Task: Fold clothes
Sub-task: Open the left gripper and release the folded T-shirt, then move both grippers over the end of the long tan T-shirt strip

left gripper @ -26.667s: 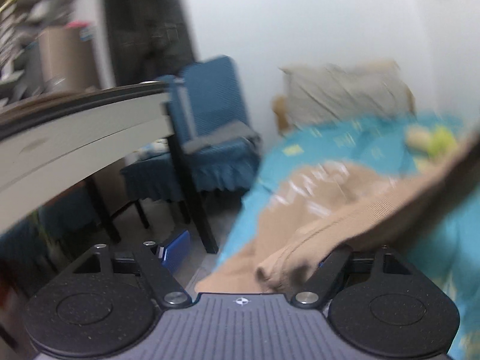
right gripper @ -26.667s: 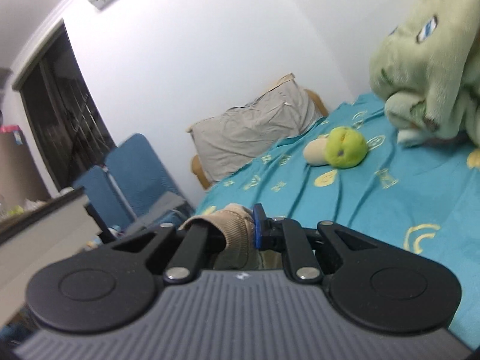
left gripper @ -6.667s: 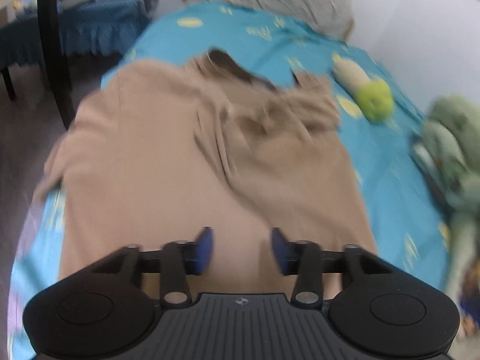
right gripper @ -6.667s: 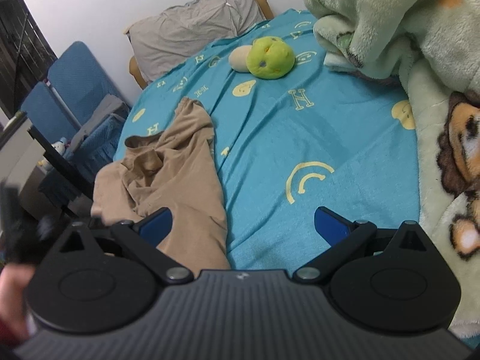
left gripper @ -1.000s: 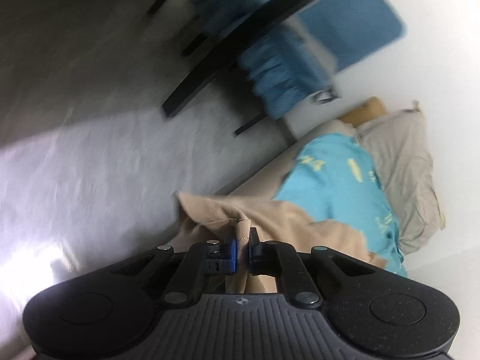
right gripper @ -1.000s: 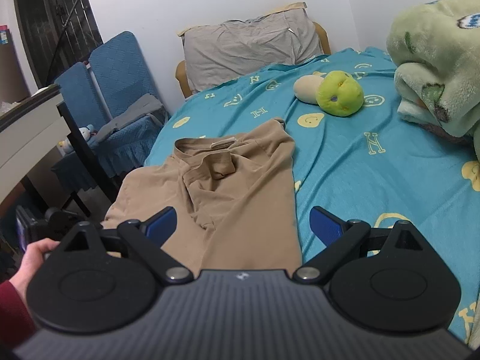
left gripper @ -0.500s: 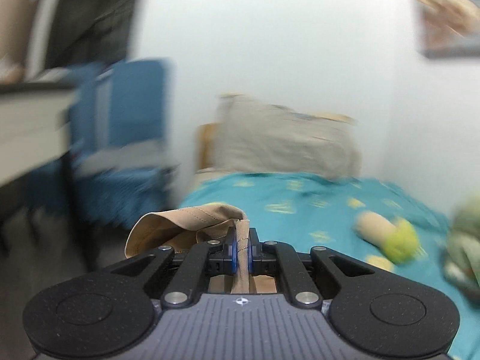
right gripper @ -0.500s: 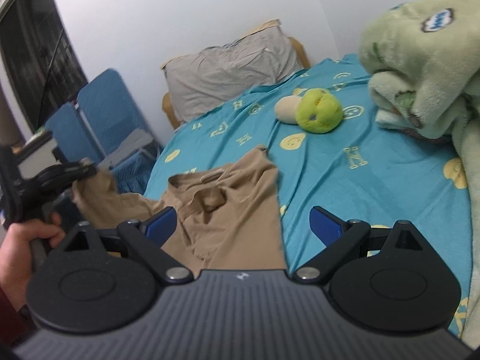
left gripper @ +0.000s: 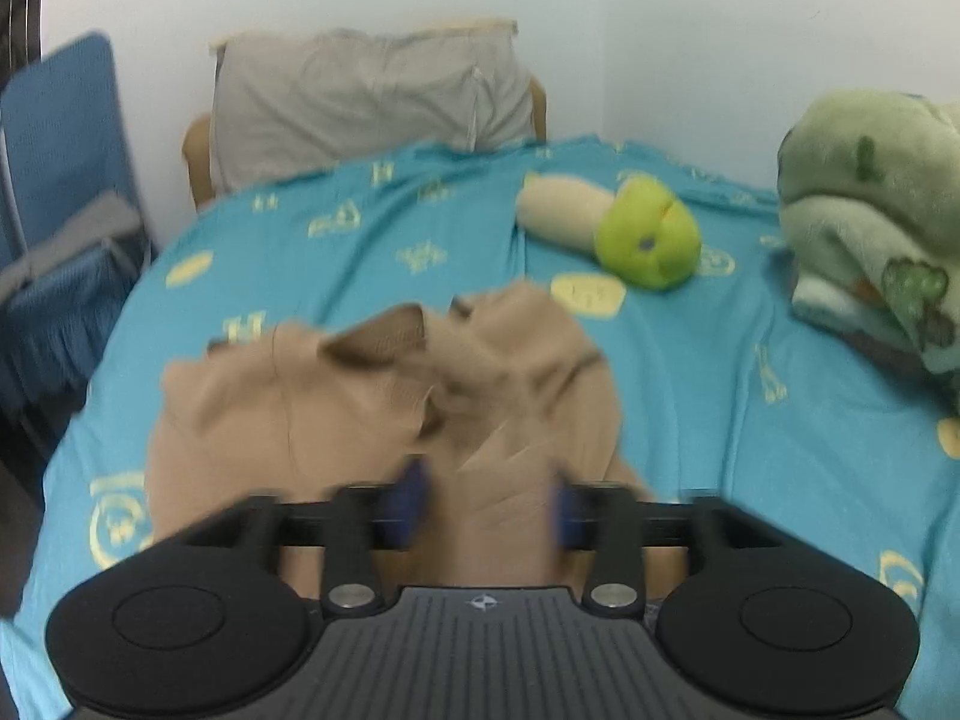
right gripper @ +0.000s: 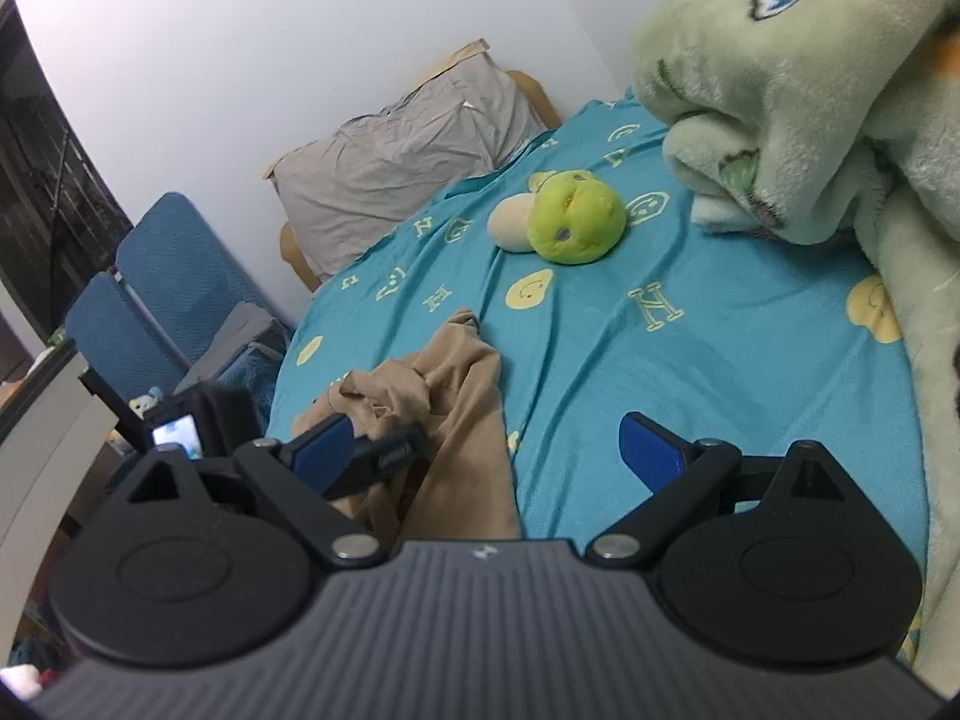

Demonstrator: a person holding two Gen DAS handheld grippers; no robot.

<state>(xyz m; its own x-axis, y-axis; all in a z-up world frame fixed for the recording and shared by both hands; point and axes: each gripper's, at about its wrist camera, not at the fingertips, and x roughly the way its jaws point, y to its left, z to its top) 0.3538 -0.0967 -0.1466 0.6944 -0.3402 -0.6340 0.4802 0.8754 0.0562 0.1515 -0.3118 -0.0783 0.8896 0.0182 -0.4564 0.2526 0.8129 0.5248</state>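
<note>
On the teal bedsheet (left gripper: 690,396), left claw (left gripper: 489,501) is opening over tan shirt (left gripper: 336,402); right claw (right gripper: 486,450) gapes empty.

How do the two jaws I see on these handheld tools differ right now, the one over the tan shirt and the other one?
The left gripper hangs over the crumpled tan shirt, its jaws opening with no cloth pinched between them; the right gripper has its jaws spread wider, mostly over the bare blue bedsheet. The left one looks blurred, the right one sharp. Both have blue pads, and neither grips anything.
</note>
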